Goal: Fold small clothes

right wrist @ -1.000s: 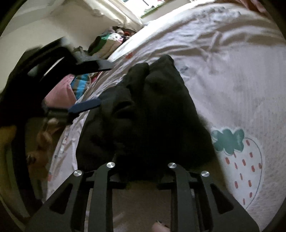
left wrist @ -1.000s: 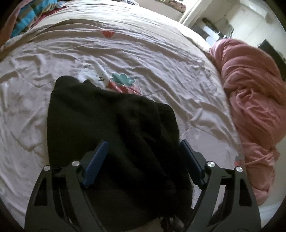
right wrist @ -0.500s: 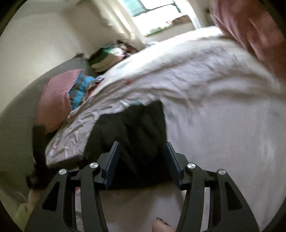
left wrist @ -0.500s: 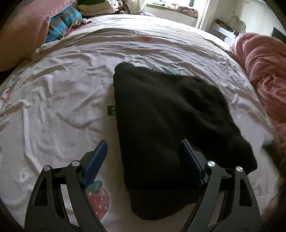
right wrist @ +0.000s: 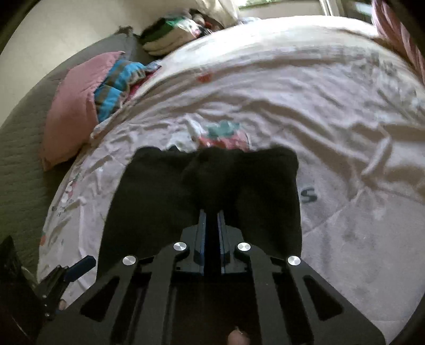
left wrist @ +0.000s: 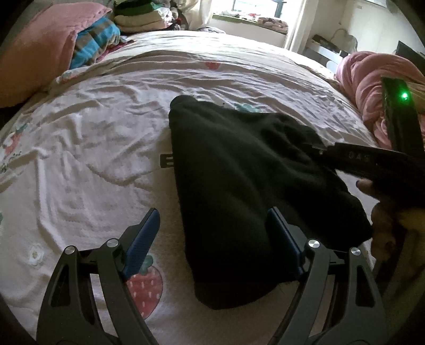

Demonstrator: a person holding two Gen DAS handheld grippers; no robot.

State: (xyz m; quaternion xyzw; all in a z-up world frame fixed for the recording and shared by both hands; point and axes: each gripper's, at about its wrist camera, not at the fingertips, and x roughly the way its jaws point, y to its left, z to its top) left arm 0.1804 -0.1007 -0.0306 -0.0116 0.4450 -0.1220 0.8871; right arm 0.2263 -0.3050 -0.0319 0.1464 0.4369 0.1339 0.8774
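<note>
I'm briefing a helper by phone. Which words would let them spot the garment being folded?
Start at the big bed with the pale strawberry-print sheet. In its middle lies the black garment, a soft dark heap. It is the only black cloth there; the neighbours are a pink pillow and a pink blanket.

The left wrist view is looking forward along its gripper's two fingers, low and close over the bed sheet (left wrist: 106,148), and facing toward the window (left wrist: 255,10) at the far end of the room. The right wrist view is sitting just as low, also close to the sheet (right wrist: 345,132), and is facing roughly the same way. Both views are sharing the black garment (left wrist: 239,191) (right wrist: 186,191), the pink pillow (left wrist: 39,50) (right wrist: 71,119) at far left, and the stack of folded clothes (left wrist: 140,16) (right wrist: 164,37) behind it. Each camera is also catching the other tool: the right gripper (left wrist: 317,146) is entering from the right edge of the left view, and the left gripper (right wrist: 79,265) is showing at the lower left of the right view.
</note>
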